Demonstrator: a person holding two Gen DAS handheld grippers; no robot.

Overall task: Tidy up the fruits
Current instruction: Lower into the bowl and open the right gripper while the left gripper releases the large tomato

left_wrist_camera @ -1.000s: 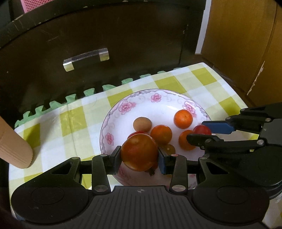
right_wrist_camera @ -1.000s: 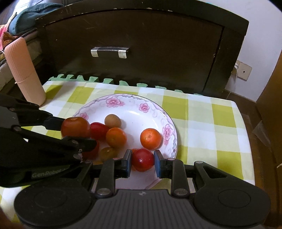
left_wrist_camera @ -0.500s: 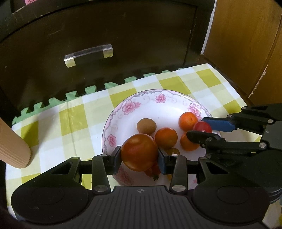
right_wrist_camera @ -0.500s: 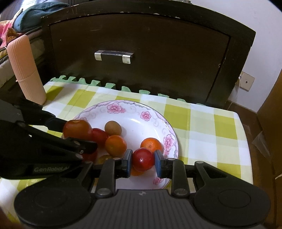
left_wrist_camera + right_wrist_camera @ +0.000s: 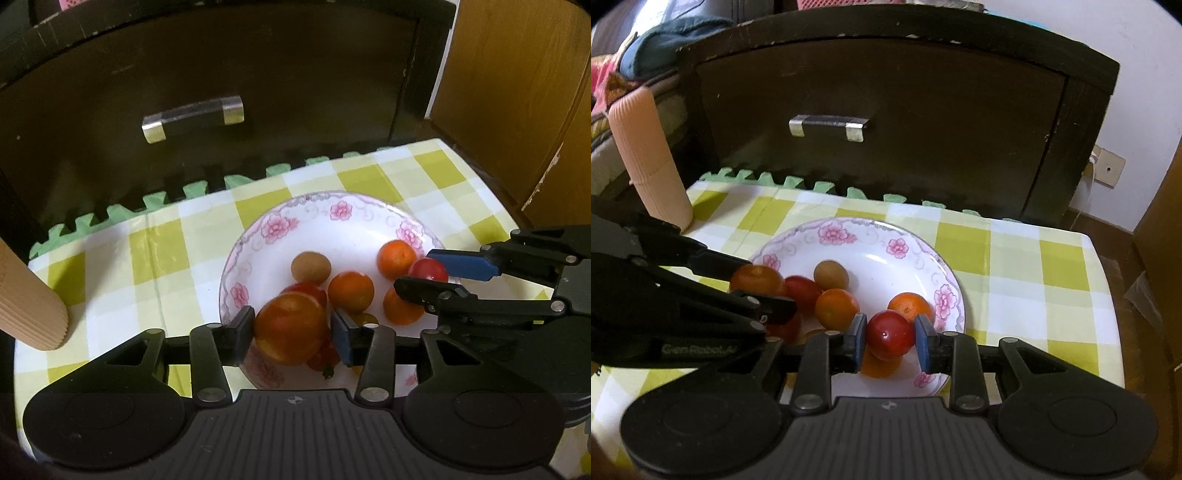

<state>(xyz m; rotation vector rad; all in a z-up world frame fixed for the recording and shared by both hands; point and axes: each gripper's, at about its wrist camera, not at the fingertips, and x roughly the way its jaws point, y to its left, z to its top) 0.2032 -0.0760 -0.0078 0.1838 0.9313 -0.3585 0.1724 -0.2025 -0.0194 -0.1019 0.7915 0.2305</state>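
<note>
Orange-red tomato (image 5: 290,332) clamped in left gripper (image 5: 291,334) fingers; right gripper (image 5: 889,338) fingers clamp small red tomato (image 5: 889,334) above plate (image 5: 849,236)

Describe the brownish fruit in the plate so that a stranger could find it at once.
On the checked cloth stands a flowered plate. Among its fruits, the brownish fruit lies nearest the dark drawer, free of both grippers. It alone is dull olive-brown; its neighbours are red or orange.

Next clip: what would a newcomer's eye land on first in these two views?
Each gripper clamps a tomato above the flowered plate: the left gripper a large orange-red tomato, the right gripper a small red tomato. Oranges and a brown fruit lie on the plate, on a yellow checked cloth.
</note>
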